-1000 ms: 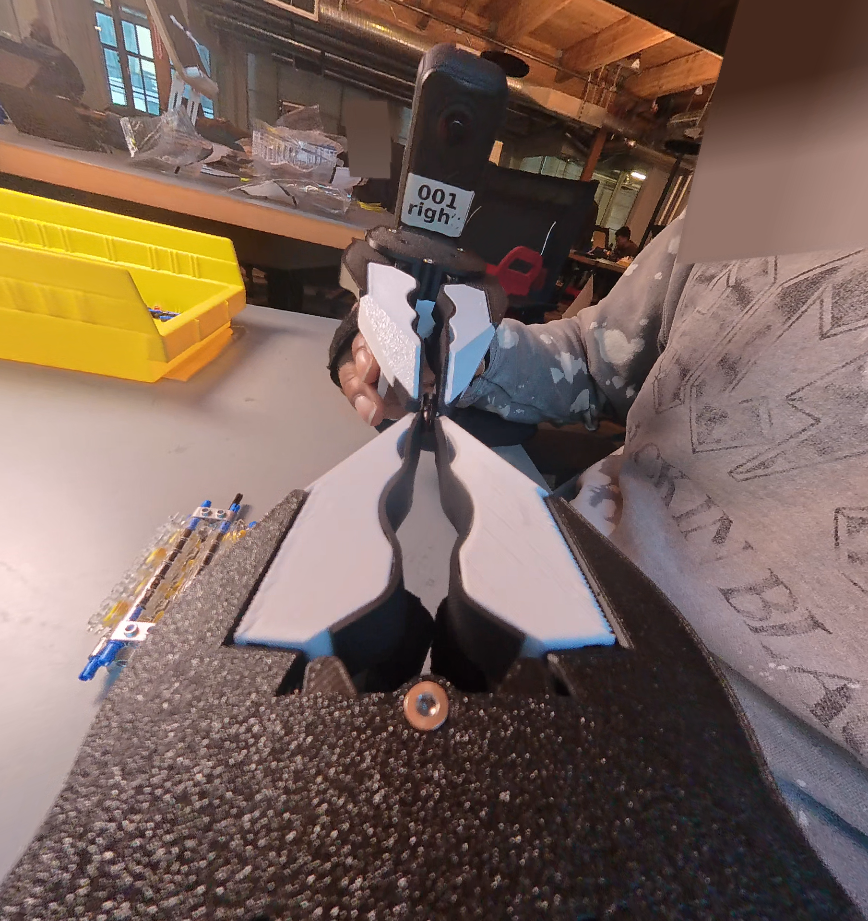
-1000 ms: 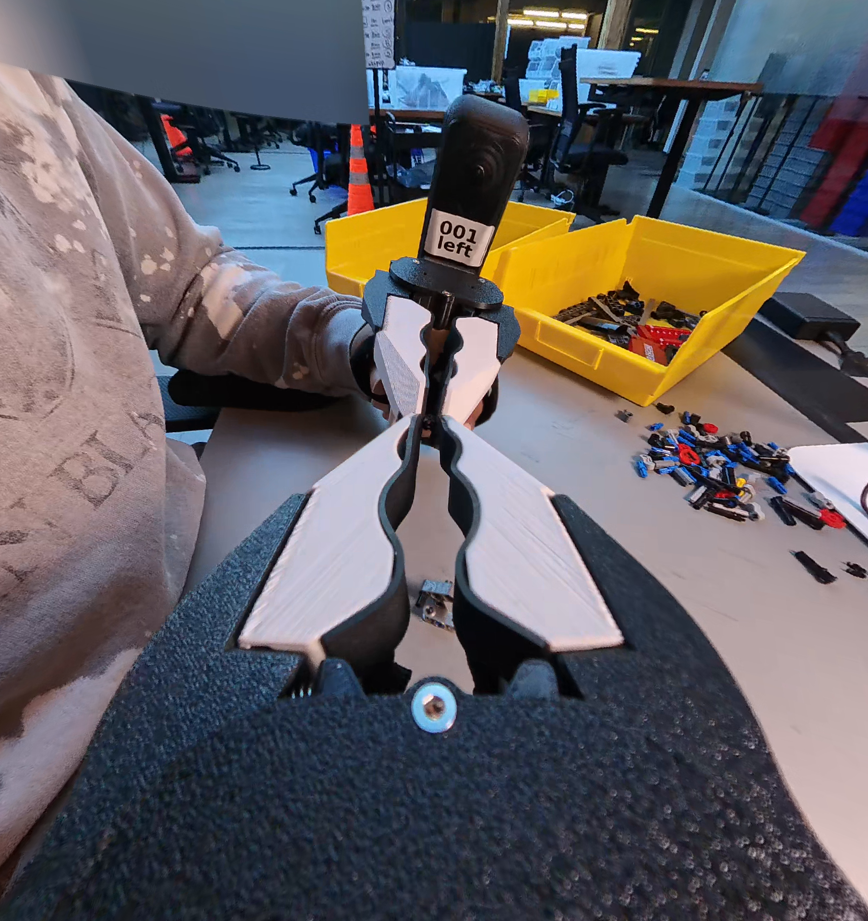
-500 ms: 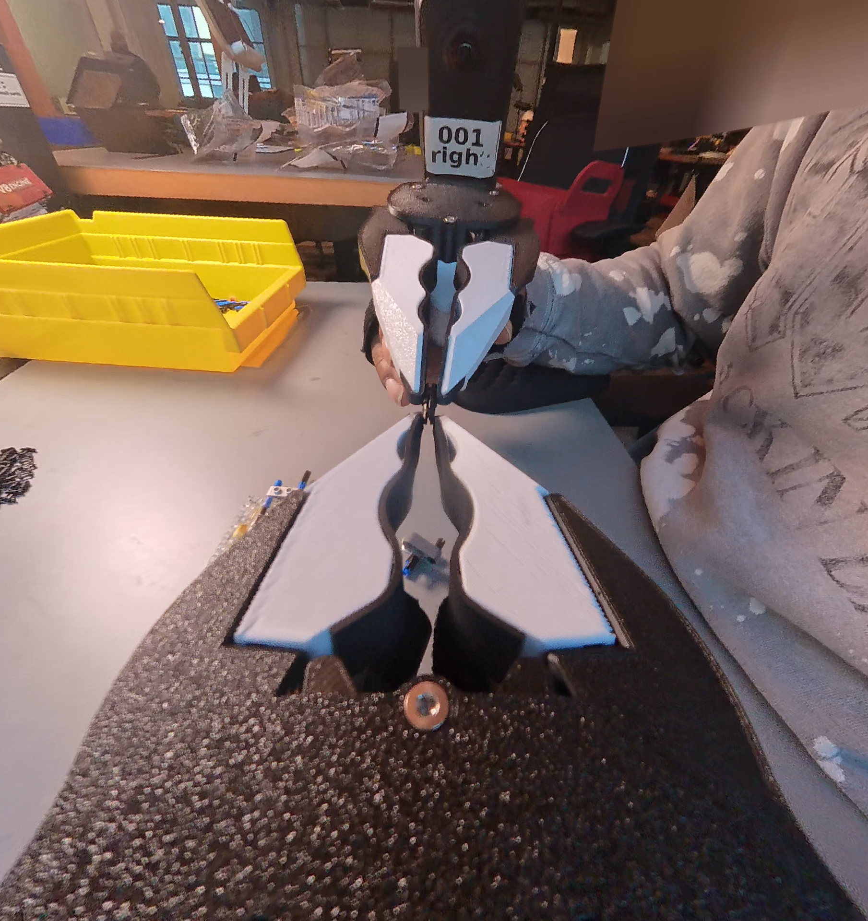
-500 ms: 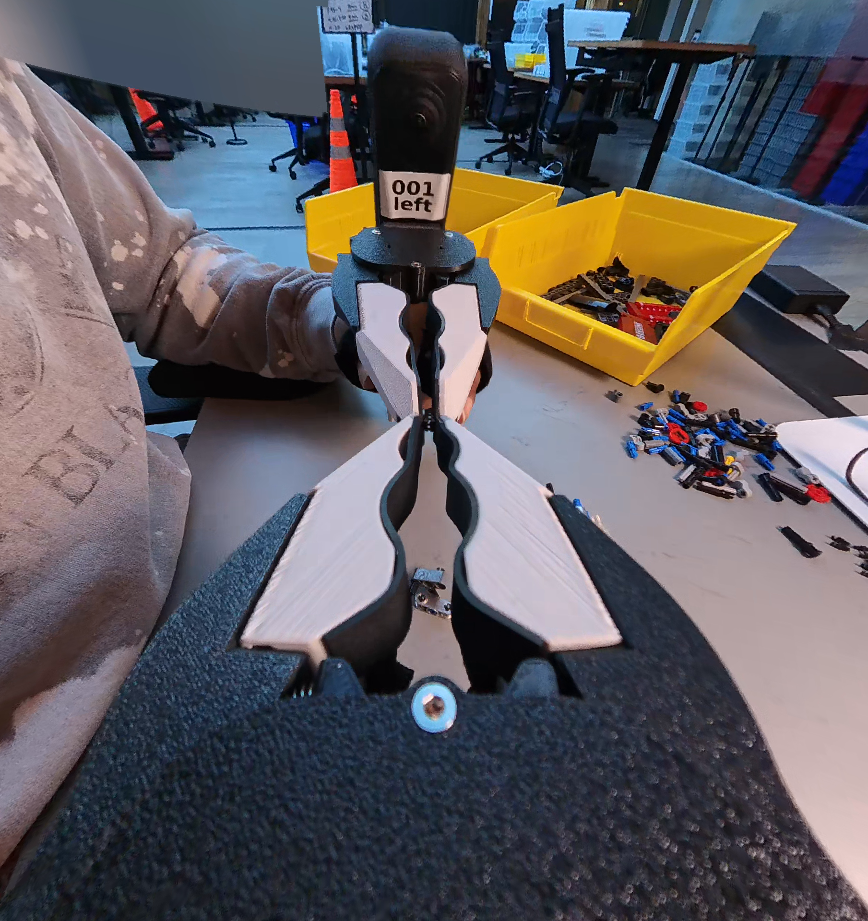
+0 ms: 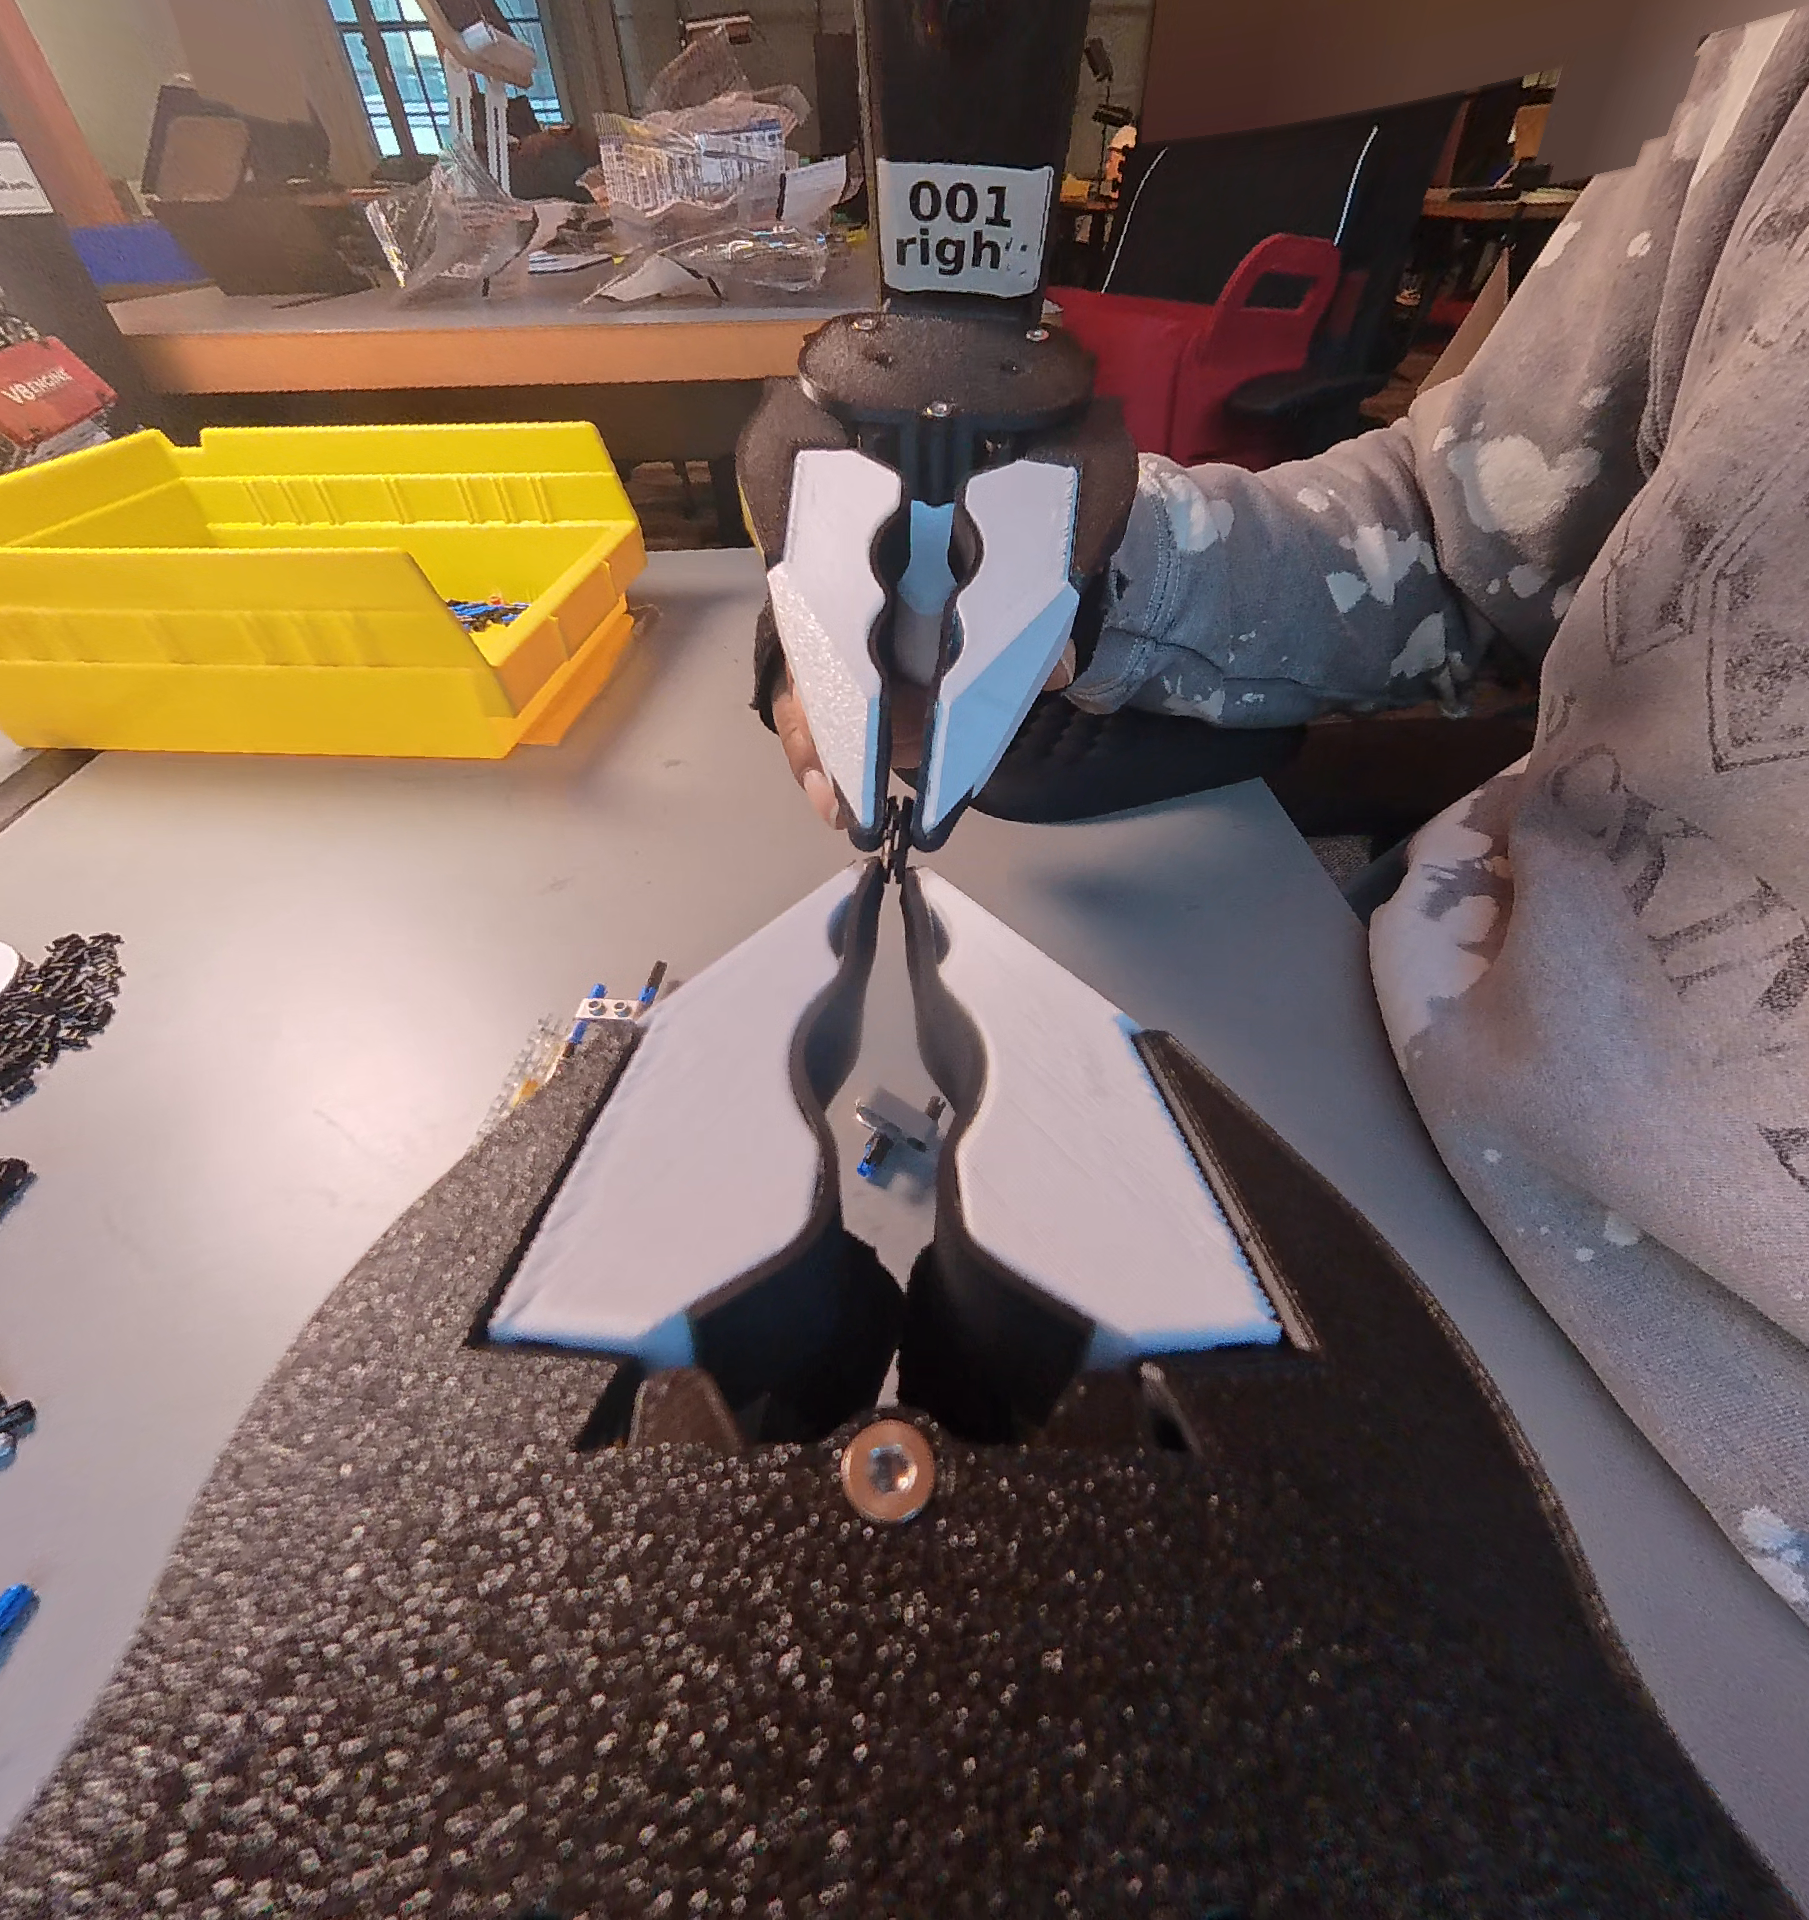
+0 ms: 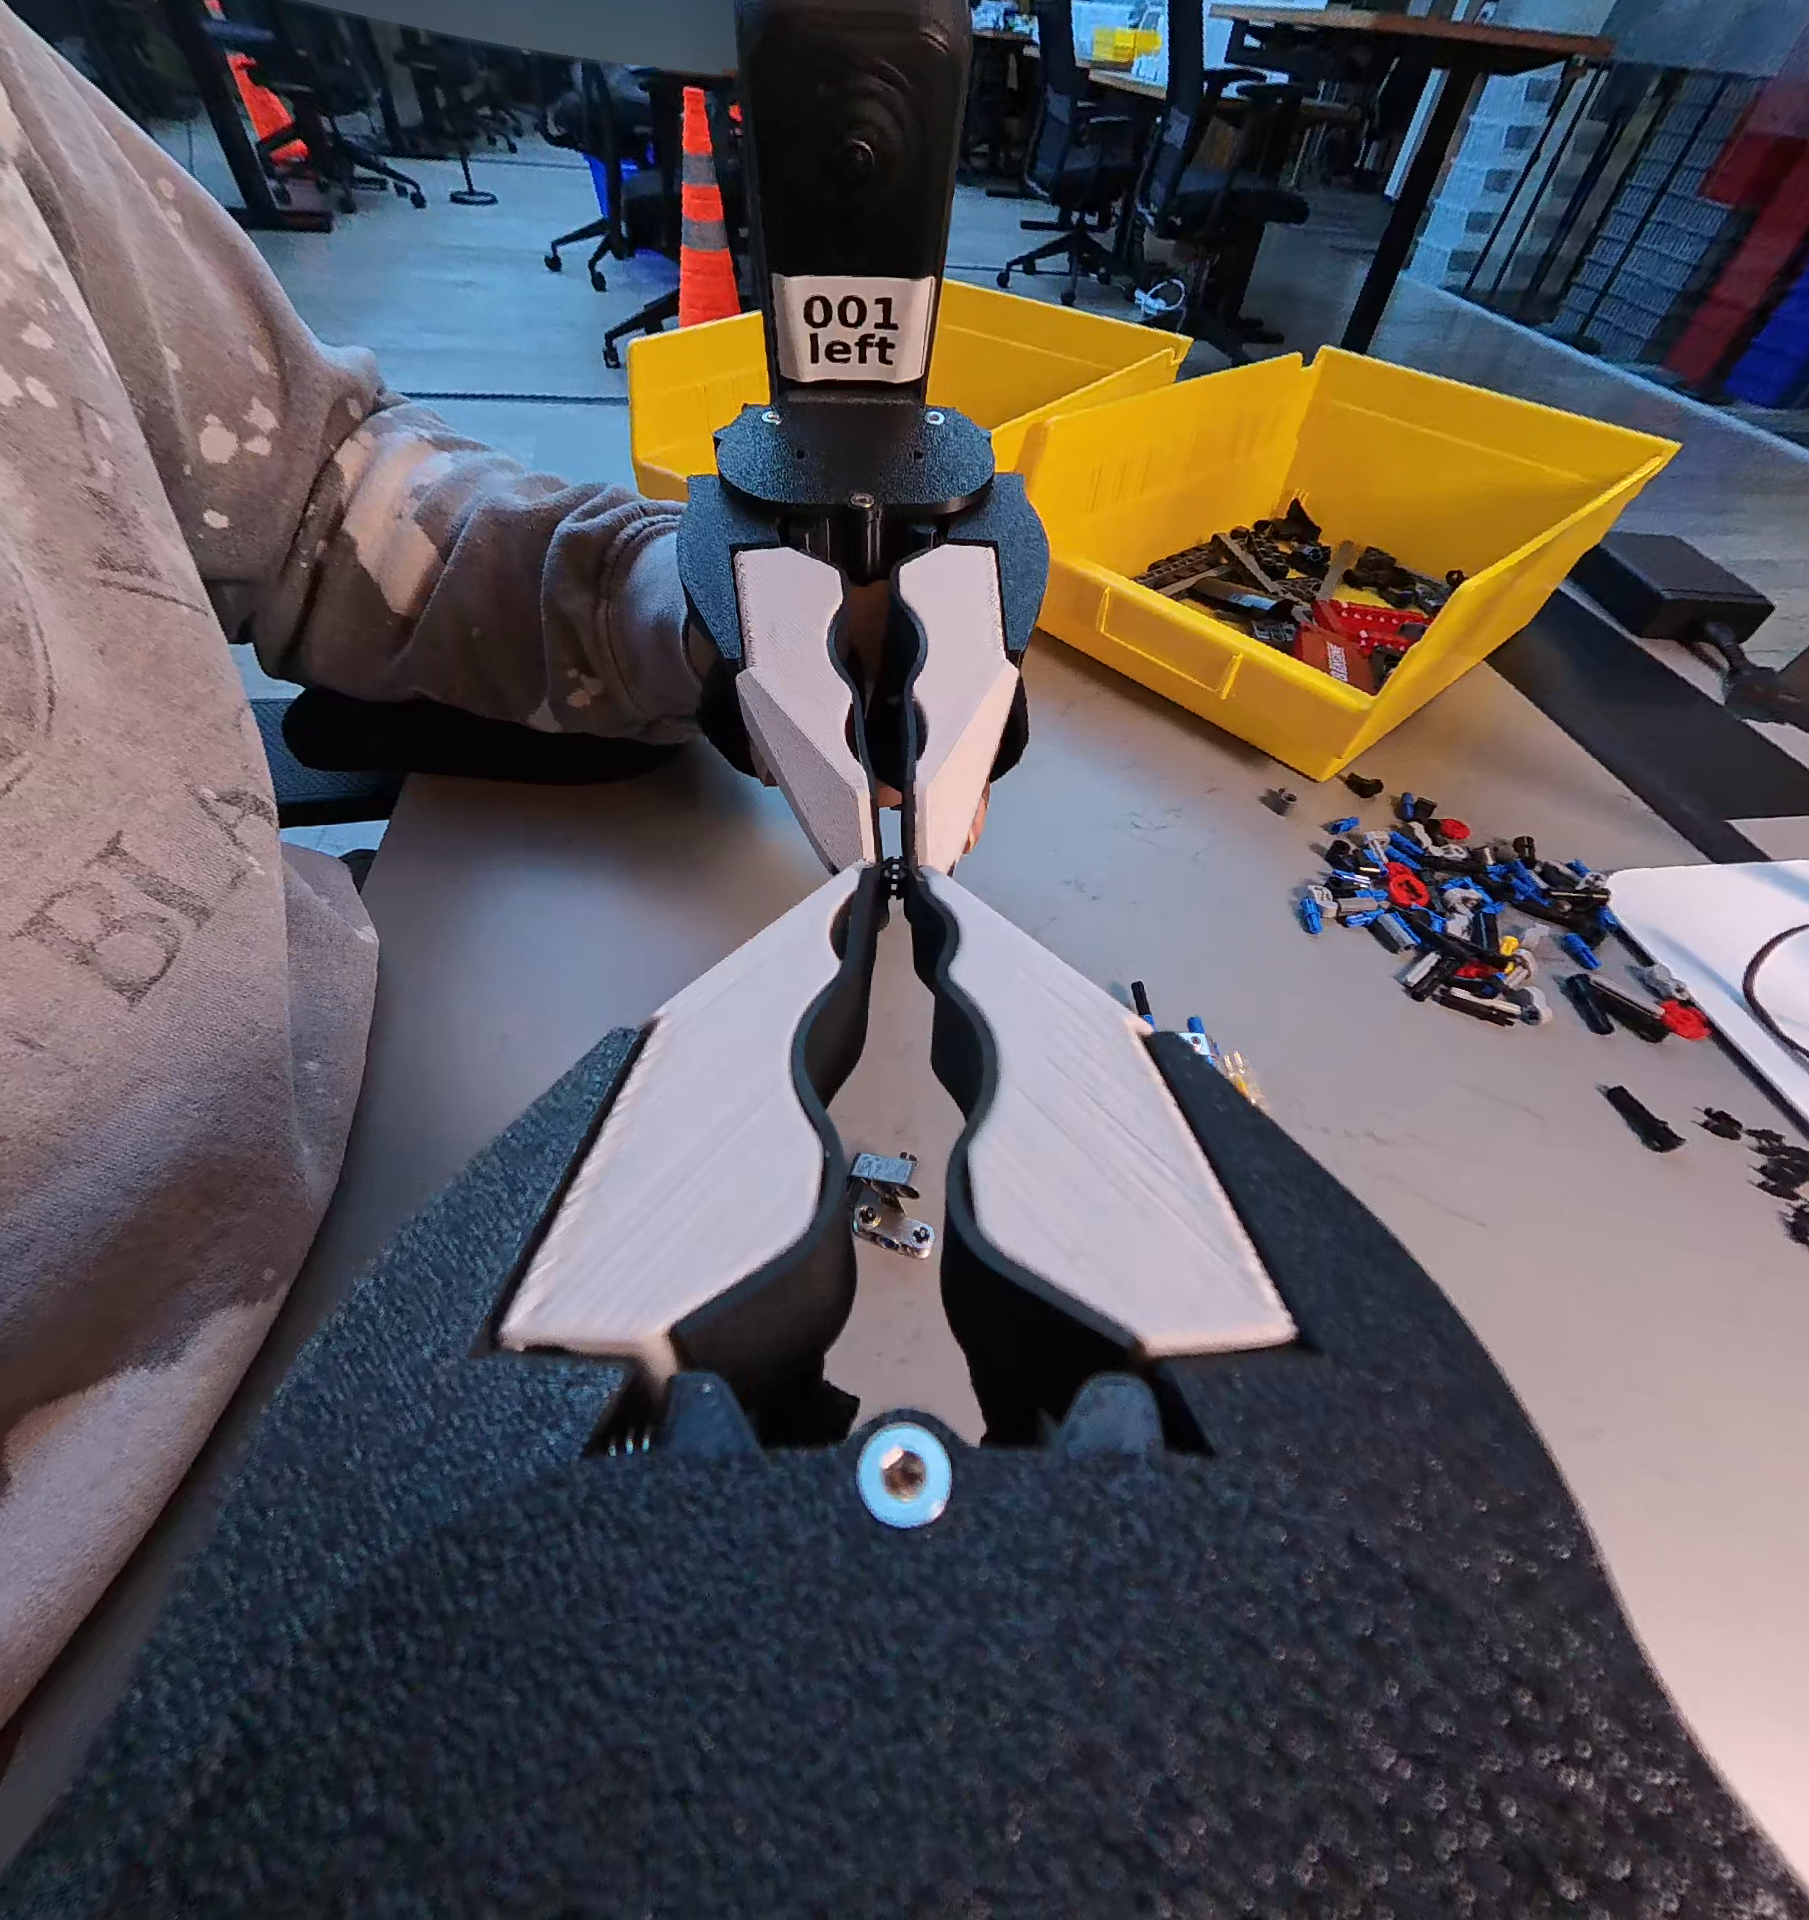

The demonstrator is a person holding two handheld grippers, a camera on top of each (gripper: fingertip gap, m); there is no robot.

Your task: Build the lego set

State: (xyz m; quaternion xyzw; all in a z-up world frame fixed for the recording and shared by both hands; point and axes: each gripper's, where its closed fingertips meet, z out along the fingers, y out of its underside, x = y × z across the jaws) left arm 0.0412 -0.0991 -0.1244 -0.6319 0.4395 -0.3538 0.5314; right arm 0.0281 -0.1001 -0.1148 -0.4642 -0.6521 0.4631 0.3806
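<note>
My two grippers meet tip to tip above the grey table. My left gripper [image 5: 885, 881] is shut, and so is my right gripper [image 6: 889, 883]. A tiny black pin [image 5: 892, 850] sits between the two pairs of tips, held from both ends; it also shows in the right wrist view [image 6: 892, 875]. The right gripper [image 5: 892, 821] faces me in the left wrist view, and the left gripper [image 6: 892, 854] in the right wrist view. A small grey piece with a blue pin [image 5: 895, 1138] lies on the table below [image 6: 884, 1205].
Yellow bins stand at the back [image 5: 256, 592], one holding black and red parts [image 6: 1315, 592]. Loose blue, black and red pins lie in a pile [image 6: 1461, 935]. A white sheet [image 6: 1762, 966] lies at the right. A person's grey sleeve [image 6: 412, 582] and torso are close by. My left and right fingertips are right by each other.
Both grippers stayed shut tip to tip on the pin while they turned together. The other gripper now looms larger, and the small grey piece came into view under the left fingers.
</note>
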